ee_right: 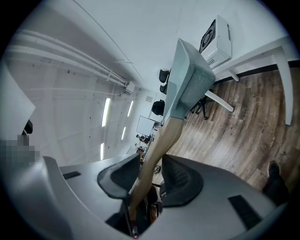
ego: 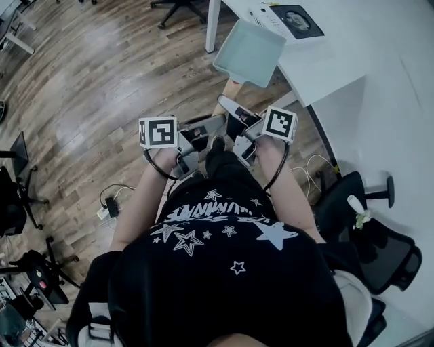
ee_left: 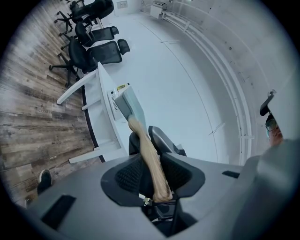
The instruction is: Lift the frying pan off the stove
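Both claws are clamped on the one wooden handle (ego: 224,101) of the frying pan (ego: 249,53). The left claw (ee_left: 149,161) has the handle running up between its dark pads, and the right claw (ee_right: 150,168) grips it the same way. The square, pale green pan is in the air over the wooden floor (ego: 102,68), just clear of the near-left edge of the white worktop (ego: 352,54), with the stove (ego: 288,19) further off on top of it. I judge the lift itself as good as done, so what matters now is holding it well. The pan's weight hangs far out from both grips, so I'd hold both clamps firm and move the two claws as one, so they don't twist the handle against each other. I'd also hold the pan level rather than let its far edge sag. In the head view the marker cubes and hands hide where the pads meet the handle, and the top edge cuts off part of the stove. In both gripper views the near end of the handle disappears into the claw's throat, so I can't tell how much handle lies behind the pads.
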